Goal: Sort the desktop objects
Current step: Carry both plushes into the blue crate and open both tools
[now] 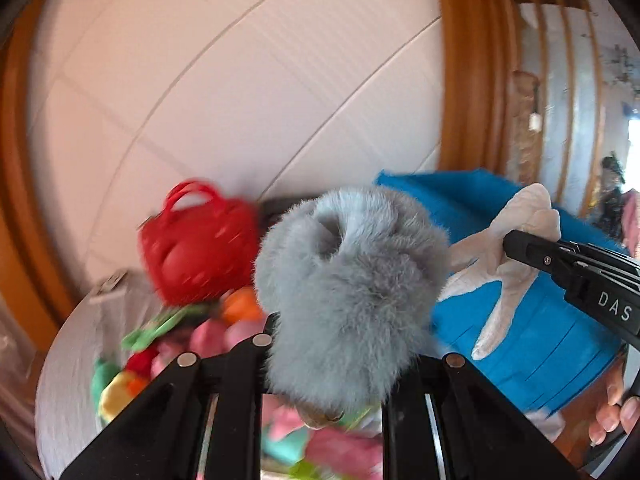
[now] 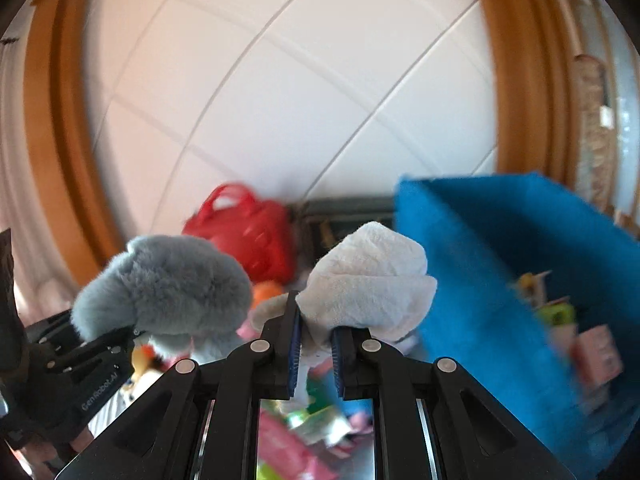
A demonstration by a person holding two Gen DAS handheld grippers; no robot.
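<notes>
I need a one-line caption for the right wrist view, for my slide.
Right gripper clamps a white plush toy beside the blue felt bin; left gripper holds a grey fluffy toy.

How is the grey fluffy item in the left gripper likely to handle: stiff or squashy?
Probably squashy and light: the grey fluffy item bulges around the left gripper that pinches it. Its long fur might slip a little. It looks unlikely to break.

A fluffy grey plush (image 1: 348, 292) is held up off the table, just left of the blue felt bin (image 1: 532, 280). A white plush (image 2: 368, 284), soft and crumpled with thin limbs dangling, hangs against the bin's front wall. A red mesh handbag (image 1: 200, 248) stands upright left of the bin, above a heap of 1 orange and several pink and green toys (image 1: 216, 332).
</notes>
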